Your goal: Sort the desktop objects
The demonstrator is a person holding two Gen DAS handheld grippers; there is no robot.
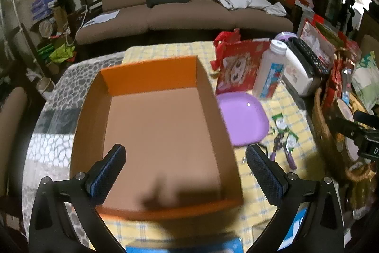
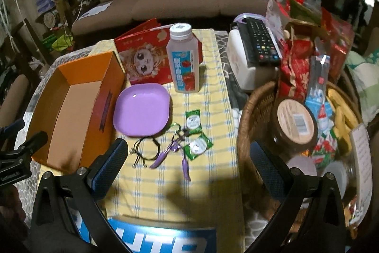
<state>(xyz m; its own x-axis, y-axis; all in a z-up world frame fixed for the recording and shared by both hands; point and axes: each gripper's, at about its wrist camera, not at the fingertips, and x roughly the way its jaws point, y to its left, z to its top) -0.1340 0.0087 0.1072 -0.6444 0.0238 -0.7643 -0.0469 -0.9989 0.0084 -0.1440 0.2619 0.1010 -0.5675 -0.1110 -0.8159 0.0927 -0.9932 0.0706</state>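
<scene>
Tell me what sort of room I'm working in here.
Most likely a home living room. A brown sofa with cushions and crumpled white cloth sits behind the table, a TV remote lies on a white box, and a wicker basket of snacks stands alongside.

— Where does everything sit around the plate (image 2: 141, 110)?

— The open box (image 2: 71, 108) lies just left of it, the bottle (image 2: 182, 58) and gift bag (image 2: 151, 56) behind, the packets (image 2: 193, 122), keys (image 2: 174, 146) and cord (image 2: 144, 151) in front, and the basket (image 2: 255, 110) well to its right.
</scene>
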